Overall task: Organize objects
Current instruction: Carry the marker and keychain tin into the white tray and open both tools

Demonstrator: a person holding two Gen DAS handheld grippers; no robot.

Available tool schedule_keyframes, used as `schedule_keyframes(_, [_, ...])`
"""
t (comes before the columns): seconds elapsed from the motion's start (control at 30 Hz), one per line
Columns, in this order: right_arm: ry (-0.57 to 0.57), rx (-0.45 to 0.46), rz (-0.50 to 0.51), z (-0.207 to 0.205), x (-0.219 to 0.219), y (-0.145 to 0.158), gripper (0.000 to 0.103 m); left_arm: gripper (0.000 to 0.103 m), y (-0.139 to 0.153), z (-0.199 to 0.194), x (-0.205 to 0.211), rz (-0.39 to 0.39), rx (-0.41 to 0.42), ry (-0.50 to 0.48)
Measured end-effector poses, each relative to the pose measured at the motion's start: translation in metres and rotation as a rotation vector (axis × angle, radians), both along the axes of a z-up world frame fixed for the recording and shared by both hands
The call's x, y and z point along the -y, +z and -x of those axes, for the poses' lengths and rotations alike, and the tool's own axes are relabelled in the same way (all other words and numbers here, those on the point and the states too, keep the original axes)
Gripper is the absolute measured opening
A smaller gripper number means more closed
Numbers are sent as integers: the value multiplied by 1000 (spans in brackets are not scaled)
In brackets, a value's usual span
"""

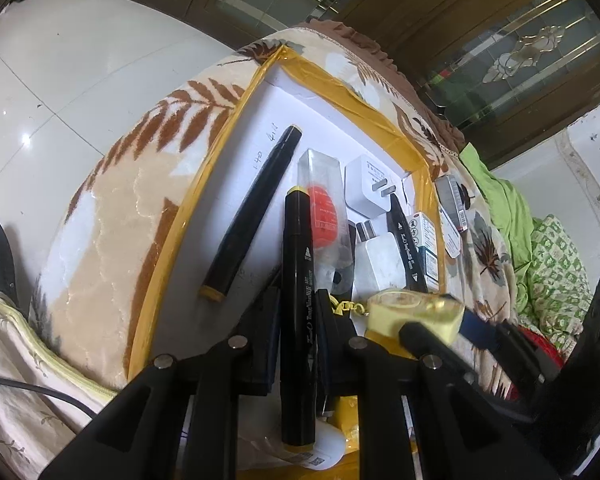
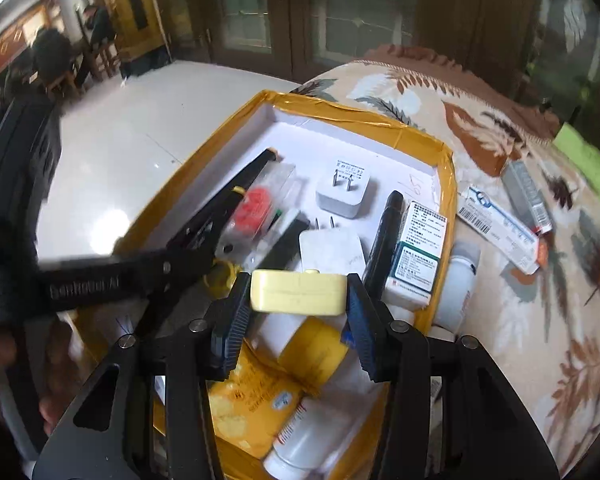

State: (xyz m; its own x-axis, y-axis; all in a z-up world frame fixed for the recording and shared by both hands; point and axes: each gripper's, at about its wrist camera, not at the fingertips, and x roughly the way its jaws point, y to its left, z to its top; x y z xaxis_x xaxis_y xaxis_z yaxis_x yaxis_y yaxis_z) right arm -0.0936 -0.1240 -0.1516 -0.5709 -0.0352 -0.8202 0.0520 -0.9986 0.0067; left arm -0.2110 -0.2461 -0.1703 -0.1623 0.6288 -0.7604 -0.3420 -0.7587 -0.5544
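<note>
The shallow white tray (image 2: pixel 446 176) w/ yellow-taped rim lies on a leaf-pattern blanket (image 2: pixel 480 128) and holds a loose black marker (image 1: pixel 256 216), a clear pack w/ red thing (image 2: pixel 256 204), two white chargers (image 2: pixel 342 194), a green-white medicine box (image 2: pixel 418 256) and a white bottle (image 2: pixel 312 436), while a long box (image 2: pixel 500 228) and a grey box (image 2: pixel 526 192) lie outside on the blanket, right of the tray. The left gripper (image 1: pixel 298 316) is almost closed, pinching a second black marker (image 1: pixel 298 280) over the tray's crowded near part; the right gripper (image 2: pixel 298 292) is about half open and grips a pale yellow block (image 2: pixel 298 292) by its two ends, above the tray's middle. Free room is only in the tray's far part near the back rim, and the two grippers are very near each other.
</note>
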Motion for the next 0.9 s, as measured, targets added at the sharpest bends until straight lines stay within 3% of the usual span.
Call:
schedule_keyframes(0.3, [-10,25,-1,-8,13,-10,46,16,0,-2,4,12,-5,9])
schedule_keyframes(0.43, [-11,41,62,-9,10,-13,48,18,0,-4,5,16,-7,14])
schedule_keyframes(0.53, [-14,43,141,-13,7,-12,49,34,2,-6,6,-16,1,-1])
schedule_keyframes(0.6, [-13,39,182,-17,5,-8,49,55,7,-12,4,-38,-7,-34])
schedule_keyframes(0.67, [4,11,188,-26,6,-1,56,69,15,-21,1,-53,-29,-69])
schedule_keyframes(0.7, [7,-1,184,-29,6,1,68,73,17,-24,1,-51,-41,-76])
schedule_keyframes(0.73, [10,-21,175,-35,4,6,71,74,20,-27,1,-47,-53,-72])
schedule_keyframes(0.9, [10,-48,218,-46,-10,15,71,76,28,-41,18,-63,-24,45])
